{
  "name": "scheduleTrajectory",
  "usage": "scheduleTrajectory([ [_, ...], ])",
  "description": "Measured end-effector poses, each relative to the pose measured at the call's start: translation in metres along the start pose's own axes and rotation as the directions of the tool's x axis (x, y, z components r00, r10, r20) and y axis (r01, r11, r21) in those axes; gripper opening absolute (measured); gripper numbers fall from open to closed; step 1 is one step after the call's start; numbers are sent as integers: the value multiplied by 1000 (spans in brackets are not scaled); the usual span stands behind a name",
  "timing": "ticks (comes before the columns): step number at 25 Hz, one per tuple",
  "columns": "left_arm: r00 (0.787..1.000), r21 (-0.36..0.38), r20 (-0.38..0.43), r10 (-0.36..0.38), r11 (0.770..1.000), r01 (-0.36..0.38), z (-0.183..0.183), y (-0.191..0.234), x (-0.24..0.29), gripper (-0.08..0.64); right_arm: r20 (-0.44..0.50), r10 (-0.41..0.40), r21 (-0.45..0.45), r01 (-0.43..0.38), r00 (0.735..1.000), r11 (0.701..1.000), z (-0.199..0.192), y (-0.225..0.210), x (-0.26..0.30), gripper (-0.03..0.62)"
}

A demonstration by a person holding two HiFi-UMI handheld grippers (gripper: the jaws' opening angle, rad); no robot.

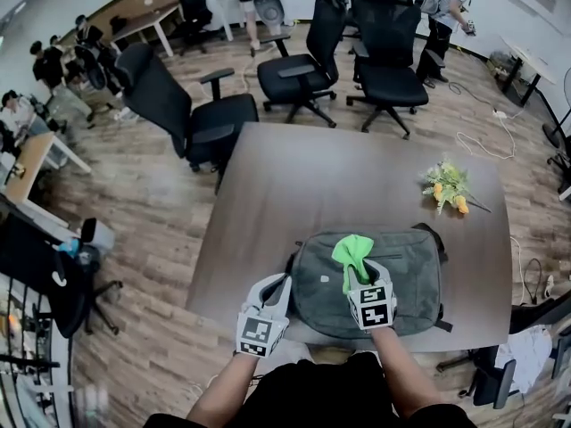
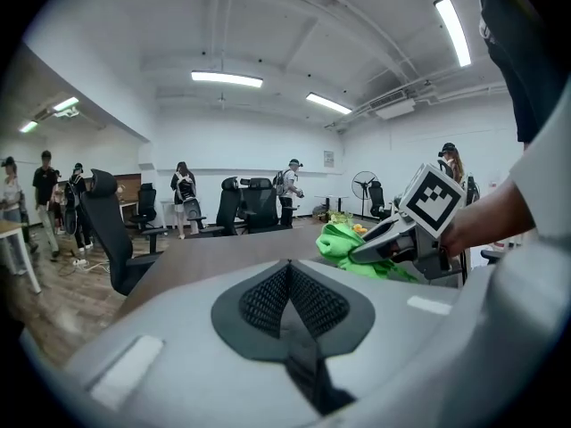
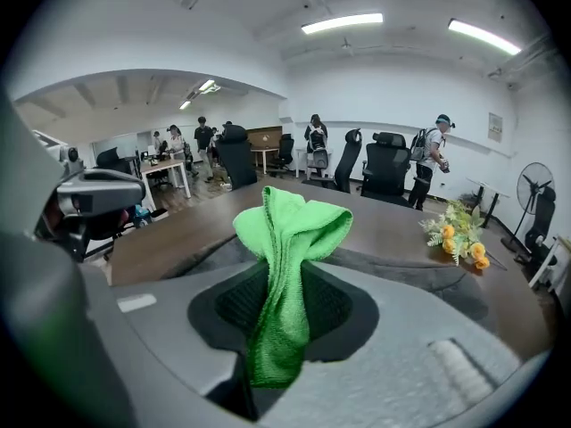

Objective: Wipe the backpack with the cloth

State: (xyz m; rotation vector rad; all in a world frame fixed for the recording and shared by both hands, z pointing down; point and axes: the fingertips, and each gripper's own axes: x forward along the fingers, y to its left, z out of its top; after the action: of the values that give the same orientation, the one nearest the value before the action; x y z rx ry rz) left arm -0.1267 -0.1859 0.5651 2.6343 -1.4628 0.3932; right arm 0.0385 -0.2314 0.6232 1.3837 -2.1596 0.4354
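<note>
Open office, wood floor, one brown tabletop (image 1: 357, 176). On it: one grey backpack (image 1: 406, 275) lying flat at near edge, one flower bunch (image 1: 448, 187) well apart, far right. Three office chairs (image 1: 178, 105) nearest far edge. One green cloth (image 1: 352, 250), clamped in right gripper (image 1: 364, 270) jaws over backpack; lower end disappears between jaws. Left gripper (image 1: 277, 283) at backpack's left edge, jaws pressed together, nothing between. Backpack contents not visible.

A brown rectangular worktop (image 1: 339, 176) carries a grey fabric backpack (image 1: 406, 279) lying flat at its near edge. Beyond the backpack, to the right, lies a yellow-and-green flower sprig (image 1: 448, 188).
</note>
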Motion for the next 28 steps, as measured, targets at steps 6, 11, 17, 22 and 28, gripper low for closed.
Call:
scheduleTrajectory([
  [6, 1000, 17, -4, 28, 999, -28, -4, 14, -13, 18, -12, 81, 8, -81, 997, 997, -1, 39, 19, 104],
  [11, 999, 3, -17, 39, 999, -39, -12, 20, -24, 18, -18, 161, 10, -161, 987, 987, -4, 77, 32, 104],
  [17, 999, 2, -34, 31, 1000, -31, -19, 19, -35, 18, -75, 231, 10, -231, 970, 973, -17, 114, 47, 104],
  [22, 998, -40, -61, 32, 999, -34, -29, 27, -39, 19, -93, 207, -8, -208, 974, 978, -22, 113, 50, 104],
  [28, 996, -62, -92, 12, 998, -17, -35, 24, -36, 18, -111, 169, 1, -169, 979, 986, -28, 95, 43, 104],
])
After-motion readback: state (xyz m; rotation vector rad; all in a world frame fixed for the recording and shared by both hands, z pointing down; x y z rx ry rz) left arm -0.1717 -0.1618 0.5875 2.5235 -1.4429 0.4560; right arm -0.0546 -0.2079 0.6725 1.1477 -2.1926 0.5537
